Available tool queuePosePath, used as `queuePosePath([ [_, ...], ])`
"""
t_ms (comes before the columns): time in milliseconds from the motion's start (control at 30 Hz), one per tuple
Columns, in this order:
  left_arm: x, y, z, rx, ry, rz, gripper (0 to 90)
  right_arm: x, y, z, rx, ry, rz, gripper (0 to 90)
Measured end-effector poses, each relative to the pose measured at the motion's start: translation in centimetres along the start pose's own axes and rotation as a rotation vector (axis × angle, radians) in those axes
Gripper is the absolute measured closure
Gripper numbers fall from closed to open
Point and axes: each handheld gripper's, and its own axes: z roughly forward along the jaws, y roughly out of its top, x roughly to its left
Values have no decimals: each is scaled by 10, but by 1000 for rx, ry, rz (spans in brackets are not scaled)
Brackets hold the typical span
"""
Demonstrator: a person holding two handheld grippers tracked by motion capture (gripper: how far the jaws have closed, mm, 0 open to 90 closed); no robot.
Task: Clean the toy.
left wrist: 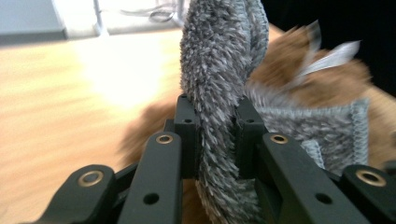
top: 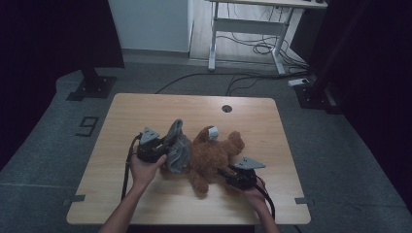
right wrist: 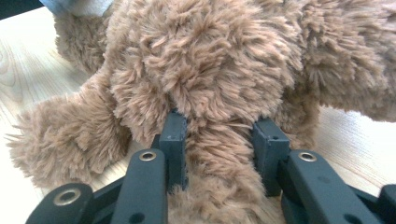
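Left hand-held gripper (left wrist: 217, 135) clenched on grey fuzzy cloth (left wrist: 219, 70) at the brown teddy bear's (top: 214, 155) left side, right hand-held gripper (right wrist: 222, 144) pinching the bear's limb, all on the worktop (top: 145, 109).

Our forearms are bare, with no sleeves in sight. Our left gripper (top: 163, 151) and right gripper (top: 227, 173) are black, each topped with a grey three-cornered plate and trailing a black cable. Brass-ringed screw holes stud the blocky black jaws.
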Motion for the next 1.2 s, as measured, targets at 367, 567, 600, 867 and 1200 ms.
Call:
queuePosePath([
  [367, 43, -42, 10, 128, 90, -59, 762, -1, 0, 0, 0, 5, 8, 629],
  [567, 52, -50, 15, 211, 131, -45, 761, -1, 1, 0, 1, 5, 8, 629],
  [600, 53, -47, 11, 208, 133, -44, 760, -1, 1, 0, 2, 5, 8, 628],
  [867, 0, 14, -35, 19, 40, 77, 764, -4, 1, 0, 4, 11, 13, 628],
  [1200, -109, 40, 26, 51, -184, 170, 763, -5, 1, 0, 3, 11, 14, 628],
])
